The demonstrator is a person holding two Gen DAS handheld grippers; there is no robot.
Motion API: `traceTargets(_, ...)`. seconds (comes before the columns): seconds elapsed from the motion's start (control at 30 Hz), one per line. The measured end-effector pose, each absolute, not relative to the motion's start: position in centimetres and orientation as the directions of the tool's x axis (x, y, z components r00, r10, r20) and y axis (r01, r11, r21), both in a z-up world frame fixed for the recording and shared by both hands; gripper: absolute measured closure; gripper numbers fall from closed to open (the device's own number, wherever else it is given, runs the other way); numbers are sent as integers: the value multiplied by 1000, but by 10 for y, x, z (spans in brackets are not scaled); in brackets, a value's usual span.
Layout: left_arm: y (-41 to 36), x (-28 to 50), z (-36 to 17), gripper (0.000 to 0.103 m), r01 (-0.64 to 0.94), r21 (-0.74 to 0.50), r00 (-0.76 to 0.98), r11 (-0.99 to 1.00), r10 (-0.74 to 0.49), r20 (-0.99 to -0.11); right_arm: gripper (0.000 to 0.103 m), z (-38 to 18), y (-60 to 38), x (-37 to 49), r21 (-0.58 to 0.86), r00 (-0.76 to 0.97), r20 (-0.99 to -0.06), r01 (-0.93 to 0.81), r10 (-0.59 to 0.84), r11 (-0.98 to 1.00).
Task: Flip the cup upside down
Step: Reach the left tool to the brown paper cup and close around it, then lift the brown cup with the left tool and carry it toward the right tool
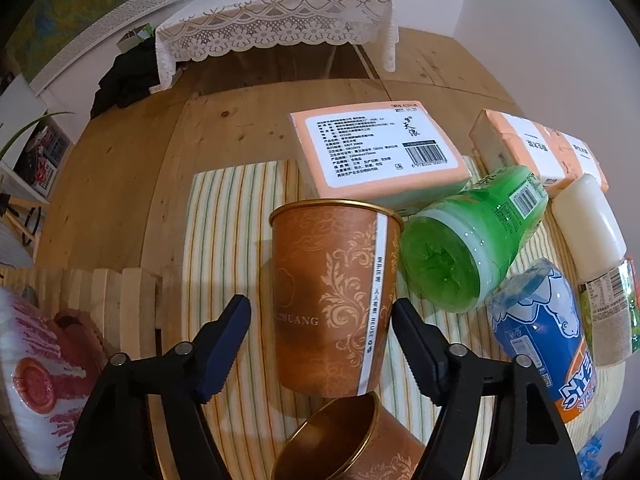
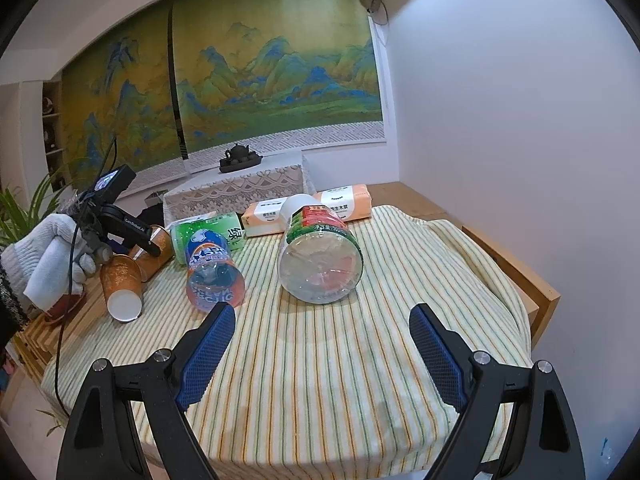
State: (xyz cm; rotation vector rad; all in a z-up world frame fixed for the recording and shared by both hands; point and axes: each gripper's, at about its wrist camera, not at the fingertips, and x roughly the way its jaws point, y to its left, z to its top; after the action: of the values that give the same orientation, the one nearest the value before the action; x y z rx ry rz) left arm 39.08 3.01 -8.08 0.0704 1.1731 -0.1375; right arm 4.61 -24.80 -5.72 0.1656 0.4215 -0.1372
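Observation:
A brown paper cup [image 1: 332,296] with a gold floral print lies on the striped cloth [image 1: 240,204], its rim pointing away. My left gripper [image 1: 322,312] is open, its fingers on either side of the cup and apart from it. A second brown cup [image 1: 340,444] lies on its side just below, mouth toward the camera. In the right wrist view both cups [image 2: 122,286] lie at the far left under the left gripper [image 2: 132,236]. My right gripper [image 2: 320,322] is open and empty above the cloth [image 2: 360,360].
A green bottle [image 1: 468,240], a blue and orange bottle [image 1: 540,332] and a white-capped bottle [image 1: 592,240] lie on the cloth right of the cups. Orange tissue packs [image 1: 380,148] lie behind. A wooden slat mat [image 1: 120,296] and a wrapped packet [image 1: 36,380] are at left.

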Motion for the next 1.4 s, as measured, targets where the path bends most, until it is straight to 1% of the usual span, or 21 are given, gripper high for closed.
traceTargets(0.03,29,392,-81,32,145,-17,381,989,-72,-922,17,-57,-249,46,132,903,-419,168,-99,977)
traceTargets(0.1,27,393,-82,38,149,-23,378,989,-79,-923,17,-58,-250,46,134,902,-421,171,-100,976)
traceTargets(0.37,33,389,-78,39,121,-36,421,992,-84,-903,17,-60,-253,45,138,897,-429,178,-103,974)
traceTargets(0.6,45,385,-56,39,89,-65,490,994,-101,-866,17,-61,-254,45,147,897,-431,176,-97,973)
traceTargets(0.9,50,367,-30,40,84,-92,531,992,-123,-838,17,-62,-252,44,146,898,-430,175,-96,974)
traceTargets(1.03,45,342,-10,40,100,-111,555,989,-148,-819,17,-60,-252,43,153,900,-427,172,-91,973)
traceTargets(1.2,16,278,10,39,187,-96,593,978,-190,-782,17,-58,-253,40,160,905,-417,166,-86,973)
traceTargets(1.33,-23,216,7,39,275,-59,615,959,-223,-756,17,-57,-256,35,173,907,-413,165,-80,971)
traceTargets(1.4,-37,192,-1,39,301,-84,604,950,-258,-754,17,-57,-256,33,173,908,-412,164,-80,971)
